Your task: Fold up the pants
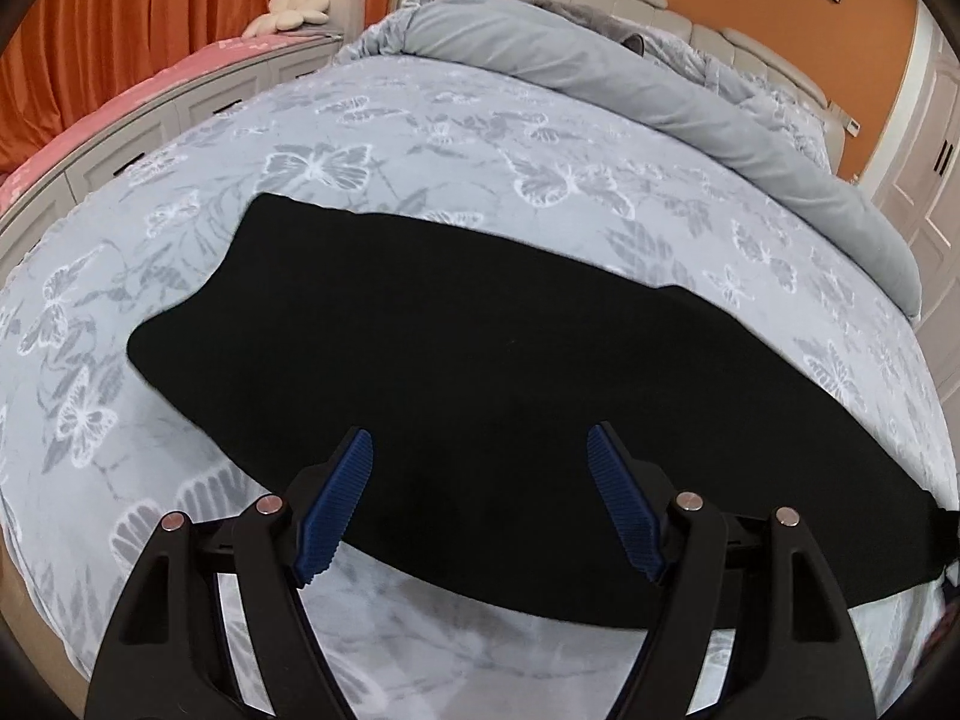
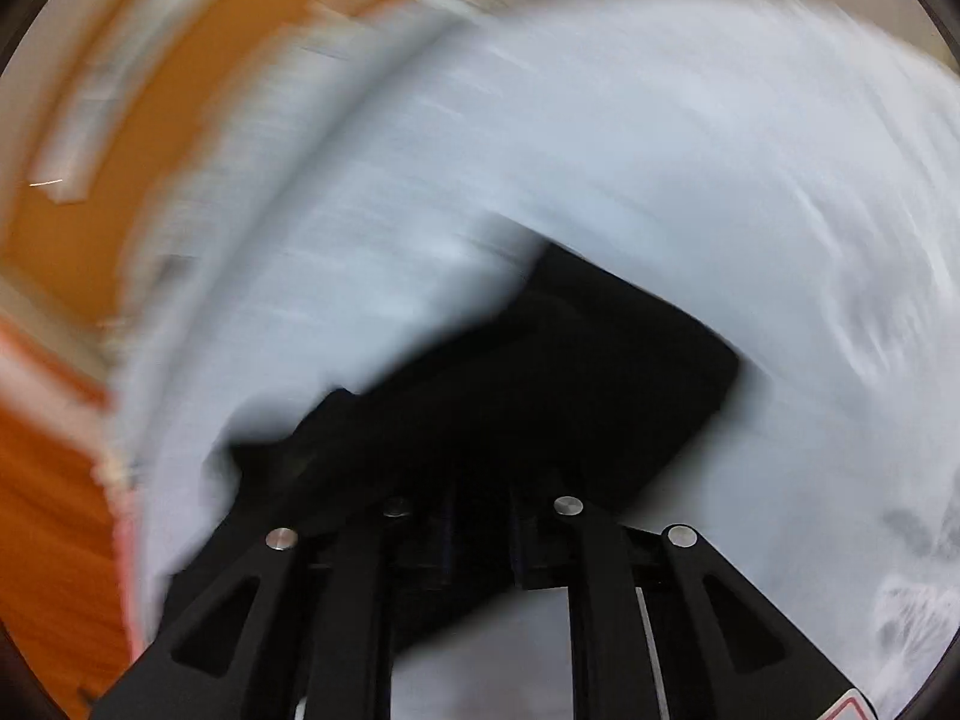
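The black pants [image 1: 480,360] lie flat on the bed, stretched from the left to the lower right in the left wrist view. My left gripper [image 1: 480,450] is open above their near edge, blue pads [image 1: 339,504] wide apart, holding nothing. In the right wrist view, which is heavily blurred, my right gripper [image 2: 480,516] has its jaws close together on a fold of the black pants [image 2: 540,384], which drapes over the fingers and hides the tips.
The bed carries a light grey butterfly-print duvet [image 1: 420,138] with a rolled grey blanket [image 1: 690,114] near the headboard. A pink-topped white drawer unit [image 1: 120,120] stands to the left, in front of orange curtains. Orange wall and white doors stand to the right.
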The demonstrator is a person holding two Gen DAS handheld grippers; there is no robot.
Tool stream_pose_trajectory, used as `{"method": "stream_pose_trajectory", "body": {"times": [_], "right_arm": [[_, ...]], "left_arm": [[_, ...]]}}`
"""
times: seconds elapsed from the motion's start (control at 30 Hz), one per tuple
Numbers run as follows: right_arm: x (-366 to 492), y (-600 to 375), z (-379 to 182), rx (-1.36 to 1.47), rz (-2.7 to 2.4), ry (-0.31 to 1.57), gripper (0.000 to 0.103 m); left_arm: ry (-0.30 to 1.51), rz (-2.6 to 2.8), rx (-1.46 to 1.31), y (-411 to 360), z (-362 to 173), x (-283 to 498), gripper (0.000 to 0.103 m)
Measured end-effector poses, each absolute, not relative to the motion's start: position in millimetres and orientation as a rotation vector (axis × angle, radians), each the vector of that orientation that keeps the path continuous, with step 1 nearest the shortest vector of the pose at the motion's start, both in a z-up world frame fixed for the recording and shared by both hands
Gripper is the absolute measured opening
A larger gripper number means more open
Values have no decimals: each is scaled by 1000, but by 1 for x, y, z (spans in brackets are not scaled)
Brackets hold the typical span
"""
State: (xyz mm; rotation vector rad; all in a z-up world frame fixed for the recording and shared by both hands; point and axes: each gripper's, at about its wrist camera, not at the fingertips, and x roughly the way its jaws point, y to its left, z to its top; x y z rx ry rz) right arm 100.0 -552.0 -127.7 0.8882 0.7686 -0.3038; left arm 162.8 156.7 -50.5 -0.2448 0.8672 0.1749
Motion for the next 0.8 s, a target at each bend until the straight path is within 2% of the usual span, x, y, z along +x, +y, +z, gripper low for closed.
{"method": "stream_pose_trajectory", "body": {"times": [0.07,0.13,0.17,0.2,0.3,0.37,0.43,0.53,0.6,0.7,0.77,0.8], "right_arm": [[99,-555,-123,889,-280,757,8],[101,-547,-107,815,-286,746,22],[103,-544,-103,785,-290,744,35],[108,-543,-101,761,-290,743,43],[111,-541,-100,752,-287,730,45],[108,-545,-102,770,-299,722,45],[101,-548,-101,793,-315,712,4],[89,-549,-84,861,-309,633,5],[86,-543,-73,809,-328,623,5],[95,-543,-103,689,-441,810,8],[89,-548,-107,725,-456,796,9],[86,-548,-91,723,-531,803,15]], "left_arm": [[865,183,-229,153,-52,162,72],[867,186,-228,152,-53,162,73],[868,185,-237,152,-53,162,73],[867,184,-243,151,-52,161,73],[859,183,-247,147,-50,160,76],[853,181,-233,143,-49,159,78],[850,179,-212,138,-49,159,78],[854,182,-189,136,-50,161,78],[863,186,-189,137,-53,163,78],[899,203,-185,142,-60,170,78],[914,229,-184,146,-64,172,78],[917,240,-188,150,-65,172,78]]}}
